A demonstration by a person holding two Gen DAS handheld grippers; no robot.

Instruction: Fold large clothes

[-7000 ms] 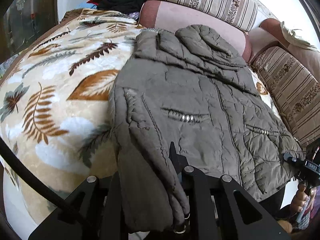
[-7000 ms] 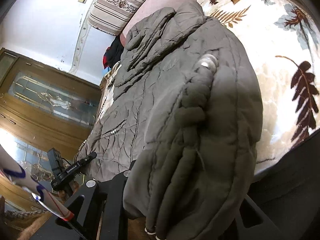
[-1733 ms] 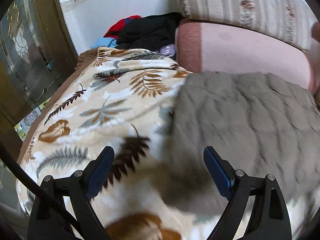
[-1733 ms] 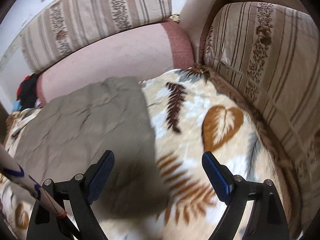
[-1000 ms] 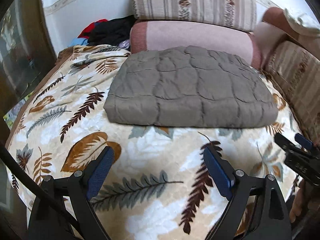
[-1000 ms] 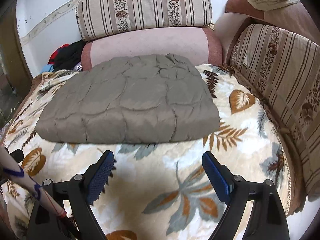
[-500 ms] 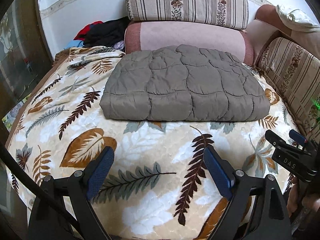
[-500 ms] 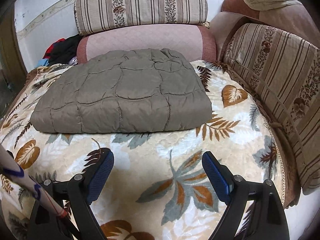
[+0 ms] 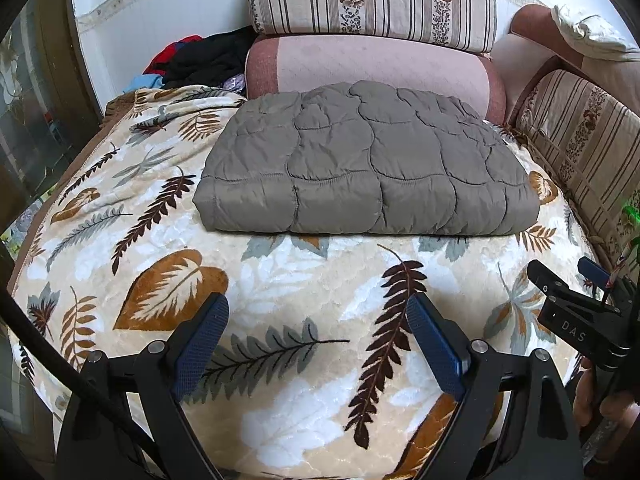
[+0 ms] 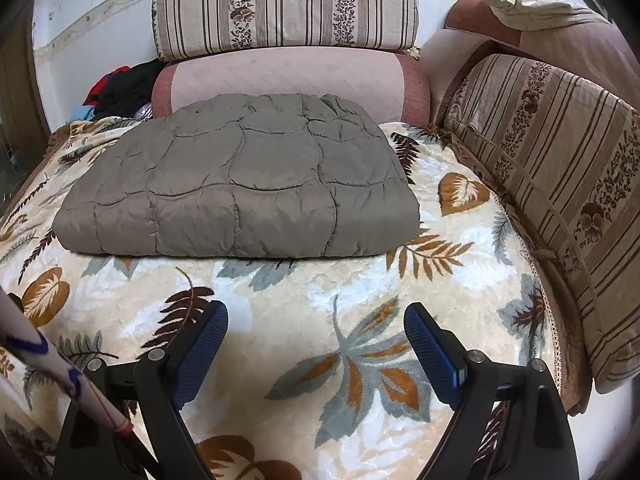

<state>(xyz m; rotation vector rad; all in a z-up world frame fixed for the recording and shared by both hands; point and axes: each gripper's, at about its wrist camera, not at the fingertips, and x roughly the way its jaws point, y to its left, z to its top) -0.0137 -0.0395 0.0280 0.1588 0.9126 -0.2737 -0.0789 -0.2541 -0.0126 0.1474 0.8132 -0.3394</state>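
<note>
A grey-brown quilted jacket (image 9: 364,164) (image 10: 240,184) lies folded into a flat rectangle on the leaf-patterned blanket (image 9: 280,304) (image 10: 304,288), close to the pink bolster at the back. My left gripper (image 9: 318,338) is open above bare blanket, well in front of the jacket, with nothing between its blue pads. My right gripper (image 10: 316,342) is open too and holds nothing, also short of the jacket's near edge. The right gripper (image 9: 568,296) shows at the right edge of the left wrist view.
A pink bolster (image 9: 368,68) and a striped cushion (image 9: 372,0) line the back. Another striped cushion (image 10: 560,184) runs along the right side. A pile of black, red and blue clothes (image 9: 200,60) sits at the back left. A hand (image 9: 600,408) holds the right gripper.
Both grippers have drawn slightly back from the folded jacket, so it sits a little farther off in both views. The jacket has not moved and both grippers stay open.
</note>
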